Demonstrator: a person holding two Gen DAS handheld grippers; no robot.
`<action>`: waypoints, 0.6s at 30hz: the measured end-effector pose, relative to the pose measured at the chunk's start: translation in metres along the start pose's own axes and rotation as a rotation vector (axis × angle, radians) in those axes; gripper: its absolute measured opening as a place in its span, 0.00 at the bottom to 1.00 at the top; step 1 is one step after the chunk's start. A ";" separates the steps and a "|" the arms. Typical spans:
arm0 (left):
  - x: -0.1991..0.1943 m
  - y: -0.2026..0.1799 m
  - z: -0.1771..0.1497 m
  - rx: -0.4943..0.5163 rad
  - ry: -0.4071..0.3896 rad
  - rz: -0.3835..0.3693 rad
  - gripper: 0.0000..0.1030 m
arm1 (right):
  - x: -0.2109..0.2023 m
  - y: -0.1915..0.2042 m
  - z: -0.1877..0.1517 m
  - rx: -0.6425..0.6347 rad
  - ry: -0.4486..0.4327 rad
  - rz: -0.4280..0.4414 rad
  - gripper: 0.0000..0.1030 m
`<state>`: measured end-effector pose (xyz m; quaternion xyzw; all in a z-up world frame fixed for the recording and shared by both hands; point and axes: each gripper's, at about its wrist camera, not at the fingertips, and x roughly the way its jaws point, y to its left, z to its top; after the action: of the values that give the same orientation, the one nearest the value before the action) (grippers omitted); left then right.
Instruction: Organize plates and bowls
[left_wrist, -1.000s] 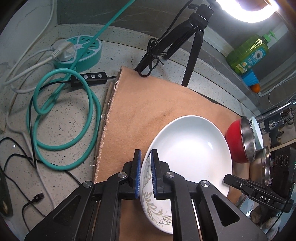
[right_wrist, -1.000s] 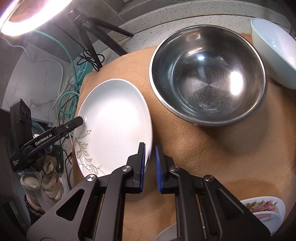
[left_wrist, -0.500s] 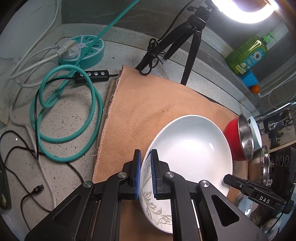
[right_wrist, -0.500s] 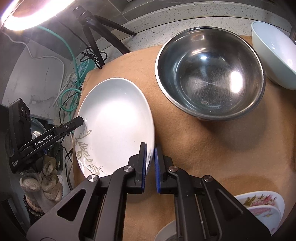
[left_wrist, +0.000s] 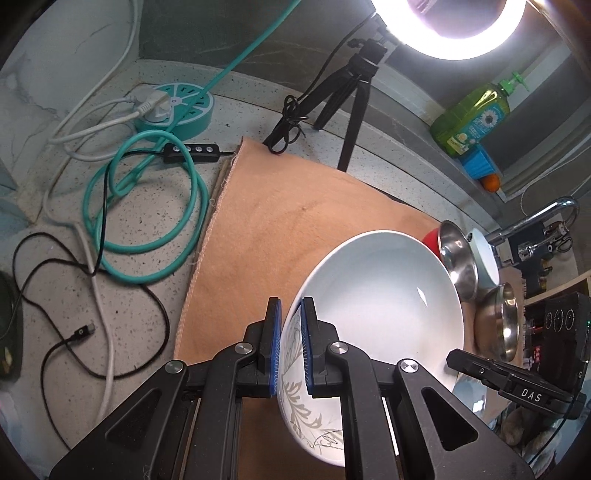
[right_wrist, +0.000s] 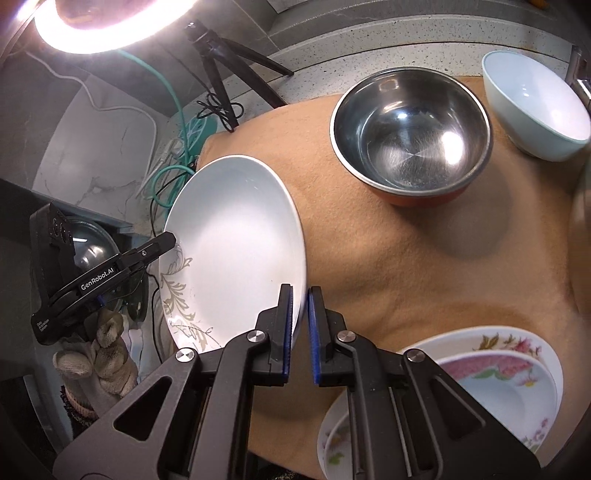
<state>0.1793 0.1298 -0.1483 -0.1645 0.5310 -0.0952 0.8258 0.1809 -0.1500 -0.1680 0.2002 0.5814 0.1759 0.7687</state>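
Observation:
A white plate (left_wrist: 380, 306) with a grey leaf pattern is held tilted above the tan mat (left_wrist: 280, 236). My left gripper (left_wrist: 291, 343) is shut on its patterned rim. The plate (right_wrist: 236, 251) shows in the right wrist view too, where my right gripper (right_wrist: 301, 328) is shut on the opposite rim. There the left gripper (right_wrist: 110, 273) sits at the plate's far left edge, held by a gloved hand (right_wrist: 99, 362). A red-sided steel bowl (right_wrist: 410, 125) and a pale blue bowl (right_wrist: 535, 107) stand behind it on the mat.
Stacked floral plates (right_wrist: 491, 387) lie near the mat's front right. A smaller steel bowl (left_wrist: 498, 321) stands beside the red one. A ring-light tripod (left_wrist: 354, 99), a teal cable coil (left_wrist: 147, 206) and a power strip (left_wrist: 177, 107) crowd the counter at left. A soap bottle (left_wrist: 472, 118) stands behind a tap (left_wrist: 532, 221).
Both grippers have risen with the plate between them, lifting it off the mat. In the left wrist view the plate now covers most of the red bowl.

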 end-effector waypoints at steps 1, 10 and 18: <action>-0.002 -0.004 -0.003 0.005 -0.005 0.001 0.08 | -0.004 0.000 -0.003 -0.003 -0.001 0.003 0.08; -0.027 -0.036 -0.032 0.033 -0.041 -0.010 0.08 | -0.041 -0.011 -0.026 -0.016 -0.016 0.017 0.08; -0.031 -0.077 -0.063 0.069 -0.036 -0.042 0.08 | -0.071 -0.044 -0.045 -0.002 -0.017 0.001 0.08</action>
<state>0.1103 0.0580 -0.1178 -0.1487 0.5090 -0.1278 0.8382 0.1209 -0.2192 -0.1432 0.2012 0.5744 0.1750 0.7739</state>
